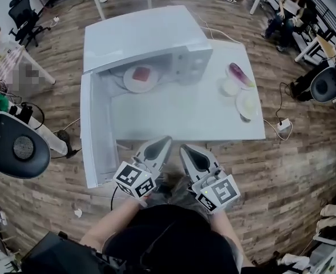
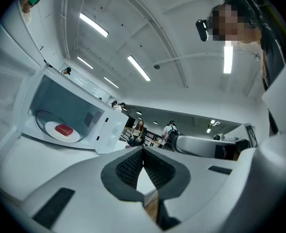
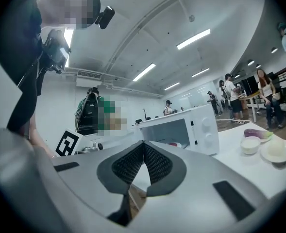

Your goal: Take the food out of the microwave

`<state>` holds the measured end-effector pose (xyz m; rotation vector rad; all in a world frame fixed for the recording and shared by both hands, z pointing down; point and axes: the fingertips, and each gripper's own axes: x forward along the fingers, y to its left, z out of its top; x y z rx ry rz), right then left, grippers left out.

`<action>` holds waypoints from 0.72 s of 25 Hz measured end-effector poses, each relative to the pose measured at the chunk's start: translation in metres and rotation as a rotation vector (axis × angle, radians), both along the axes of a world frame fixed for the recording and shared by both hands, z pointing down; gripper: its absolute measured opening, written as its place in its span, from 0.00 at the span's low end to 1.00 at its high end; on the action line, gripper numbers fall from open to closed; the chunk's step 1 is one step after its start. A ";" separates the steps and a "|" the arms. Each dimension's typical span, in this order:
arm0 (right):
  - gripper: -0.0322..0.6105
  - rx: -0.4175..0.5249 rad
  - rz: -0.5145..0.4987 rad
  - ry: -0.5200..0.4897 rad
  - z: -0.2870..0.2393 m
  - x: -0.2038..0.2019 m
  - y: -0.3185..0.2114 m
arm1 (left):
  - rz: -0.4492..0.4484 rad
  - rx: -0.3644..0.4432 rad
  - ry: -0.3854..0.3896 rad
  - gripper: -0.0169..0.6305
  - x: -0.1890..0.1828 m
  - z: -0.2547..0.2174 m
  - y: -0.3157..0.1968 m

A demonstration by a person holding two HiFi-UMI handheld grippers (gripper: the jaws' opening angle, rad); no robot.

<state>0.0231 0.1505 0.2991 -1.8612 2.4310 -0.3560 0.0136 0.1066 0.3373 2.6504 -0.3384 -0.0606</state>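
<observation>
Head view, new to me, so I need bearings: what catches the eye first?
The white microwave on the table, door swung open leftward, with red food on a plate inside. Nearer, the left tongs and right tongs sit shut at the table's near edge.

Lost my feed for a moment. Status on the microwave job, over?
Left gripper and right gripper shut, empty, at near edge of table. Red food on its plate inside microwave. Door open, nothing blocking.

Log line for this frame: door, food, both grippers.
door open | red food on plate inside microwave | left gripper shut, empty | right gripper shut, empty | both at near edge of table
</observation>
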 end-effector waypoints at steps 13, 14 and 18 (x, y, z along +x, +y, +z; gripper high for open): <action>0.08 -0.128 -0.189 -0.126 0.042 0.009 -0.107 | -0.327 -0.023 -0.035 0.04 -0.015 0.017 -0.082; 0.08 -0.139 -0.201 -0.137 0.044 0.009 -0.116 | -0.355 -0.027 -0.039 0.04 -0.018 0.019 -0.089; 0.08 -0.173 -0.235 -0.175 0.056 0.015 -0.147 | -0.427 -0.040 -0.046 0.04 -0.022 0.026 -0.111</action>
